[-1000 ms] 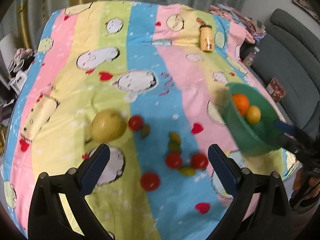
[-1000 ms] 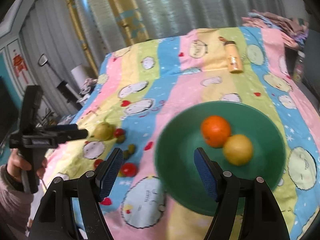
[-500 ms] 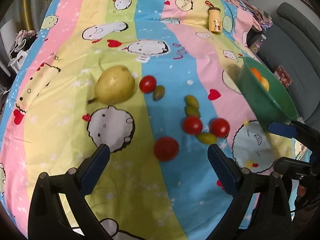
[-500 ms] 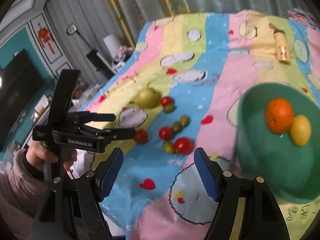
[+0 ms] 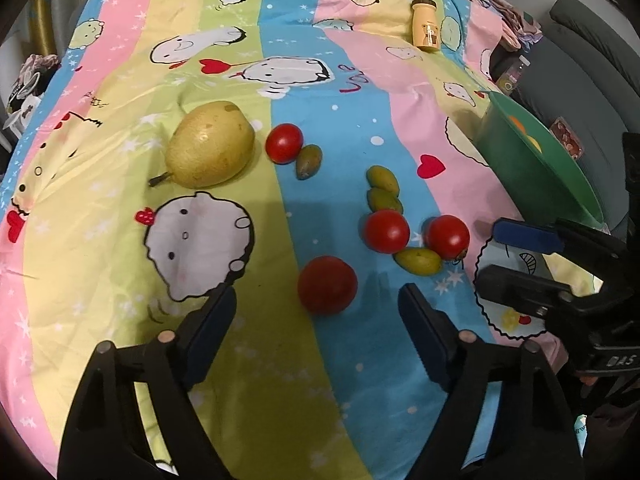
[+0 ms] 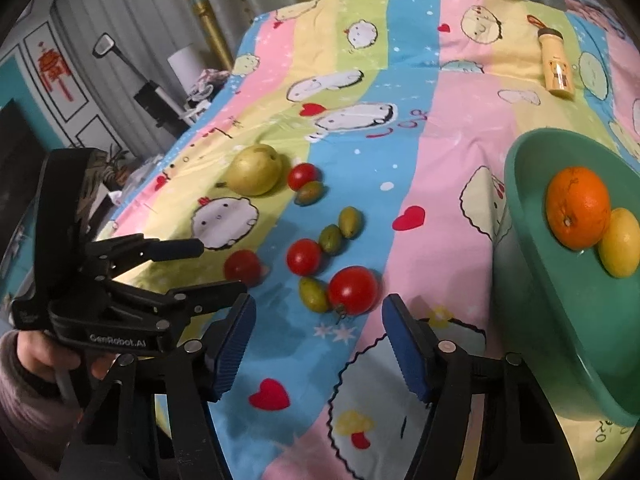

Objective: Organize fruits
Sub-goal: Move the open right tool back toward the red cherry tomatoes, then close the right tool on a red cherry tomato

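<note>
Fruits lie scattered on the striped cloth (image 5: 120, 240) ahead of both grippers. To the right of the right gripper (image 6: 316, 344) sits a green bowl (image 6: 528, 280) holding an orange (image 6: 578, 208) and a lemon (image 6: 620, 242) that touch each other; in the left wrist view the bowl (image 5: 520, 156) is seen from the side, far right of the left gripper (image 5: 316, 332).

Both grippers have their jaws spread apart and hold nothing. Just ahead of the left gripper, between its fingers' line, lies a tomato (image 5: 327, 285). Just ahead of the right gripper lies another tomato (image 6: 353, 290) touching a green olive-like fruit (image 6: 314, 294). Beyond them sit a third tomato (image 6: 304, 257) and two more small green fruits (image 6: 340, 230), close together. Farther off and to the left rests a pear (image 5: 210, 149), with a fourth tomato (image 5: 285, 143) and a brownish-green fruit (image 5: 309, 161) just beside it.

A small yellow bottle (image 5: 426, 28) lies well beyond everything on the far side of the cloth. In the right wrist view the left gripper (image 6: 216, 268) stands to the left, held in a hand (image 6: 48, 356), with the nearest tomato (image 6: 242, 267) blurred between its fingers.
</note>
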{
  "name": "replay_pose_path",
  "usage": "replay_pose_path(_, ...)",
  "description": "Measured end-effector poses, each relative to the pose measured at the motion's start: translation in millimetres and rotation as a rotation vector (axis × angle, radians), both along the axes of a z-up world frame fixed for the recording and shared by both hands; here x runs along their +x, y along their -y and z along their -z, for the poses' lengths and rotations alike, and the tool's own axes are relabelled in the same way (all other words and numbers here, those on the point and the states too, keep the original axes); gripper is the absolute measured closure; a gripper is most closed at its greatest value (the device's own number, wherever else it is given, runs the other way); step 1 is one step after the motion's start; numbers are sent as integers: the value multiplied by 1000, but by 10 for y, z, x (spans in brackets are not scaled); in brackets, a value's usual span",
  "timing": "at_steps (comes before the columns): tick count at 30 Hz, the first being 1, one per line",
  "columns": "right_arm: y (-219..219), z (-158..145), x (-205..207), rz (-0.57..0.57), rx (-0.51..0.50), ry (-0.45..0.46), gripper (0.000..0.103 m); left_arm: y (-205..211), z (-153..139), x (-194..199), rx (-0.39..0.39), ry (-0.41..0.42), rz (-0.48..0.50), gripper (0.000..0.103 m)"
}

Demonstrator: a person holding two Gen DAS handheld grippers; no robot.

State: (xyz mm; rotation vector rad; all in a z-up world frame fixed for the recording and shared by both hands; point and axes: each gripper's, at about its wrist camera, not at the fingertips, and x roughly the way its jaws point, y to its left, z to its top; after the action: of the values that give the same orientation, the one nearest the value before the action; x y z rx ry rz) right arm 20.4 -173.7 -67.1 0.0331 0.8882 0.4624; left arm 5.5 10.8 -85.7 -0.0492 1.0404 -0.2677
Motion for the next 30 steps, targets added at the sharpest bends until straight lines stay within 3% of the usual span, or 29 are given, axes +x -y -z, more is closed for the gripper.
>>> replay_pose_path(11,-93,181,252,30,-67,-56,56,31,71,69,3,-8,8,35)
replay_pose_path(21,-88,204,321,8,-60,-63,64,35,111,90,-7,-13,30,72)
replay_pose_path(22,-82,204,326,7,-57,-64,69,37,111,91,-7,-12,31,71)
replay_pose_path(30,-36,220,324,-6,-4,-73,70,41,80,50,-45,-13,39,72)
